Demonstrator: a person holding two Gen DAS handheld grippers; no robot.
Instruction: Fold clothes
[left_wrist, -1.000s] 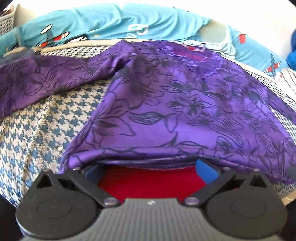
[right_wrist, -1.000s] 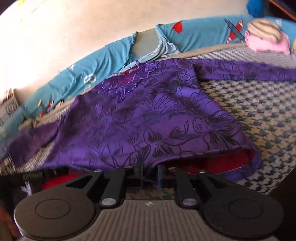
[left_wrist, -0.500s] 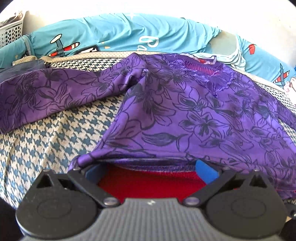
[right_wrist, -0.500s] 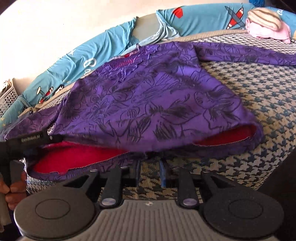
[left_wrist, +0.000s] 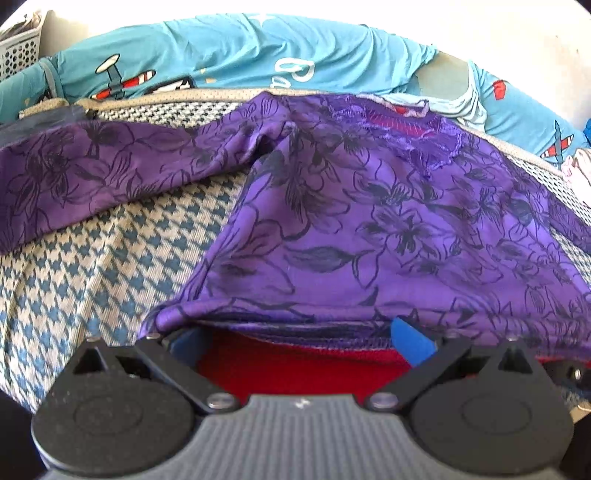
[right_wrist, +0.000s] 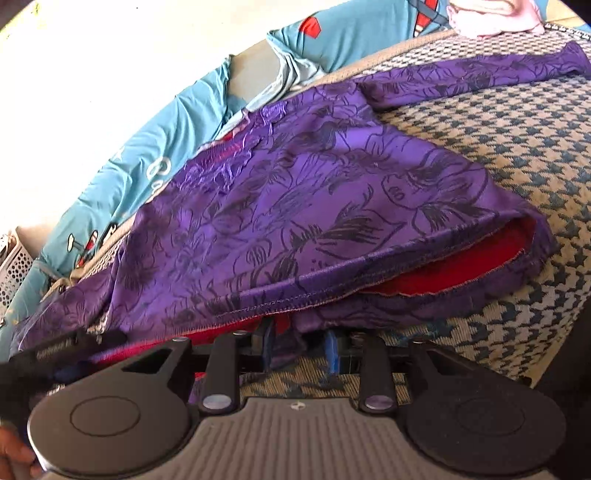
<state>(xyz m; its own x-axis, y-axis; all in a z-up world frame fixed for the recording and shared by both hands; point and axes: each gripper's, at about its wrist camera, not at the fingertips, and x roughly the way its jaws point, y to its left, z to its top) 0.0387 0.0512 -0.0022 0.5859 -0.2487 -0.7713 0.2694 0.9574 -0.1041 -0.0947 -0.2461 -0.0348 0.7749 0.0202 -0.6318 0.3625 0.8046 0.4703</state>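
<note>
1. The purple top (left_wrist: 369, 229) lies spread on the checked bed (left_wrist: 92, 266), hem toward both tongs.
2. Left tongs (left_wrist: 295, 341) stand wide open at the hem, the red lining (left_wrist: 295, 365) between them, unpinched.
3. Right tongs (right_wrist: 299, 345) are opening, hem cloth between them; a slipped hem would sag.
4. The blue shirt (left_wrist: 240, 51) and pink cloth (right_wrist: 491, 14) behind could crowd the fold.

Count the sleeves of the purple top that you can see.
2. One sleeve stretches out flat to the left of the purple top in the left wrist view; the other sleeve runs toward the upper right in the right wrist view.
</note>
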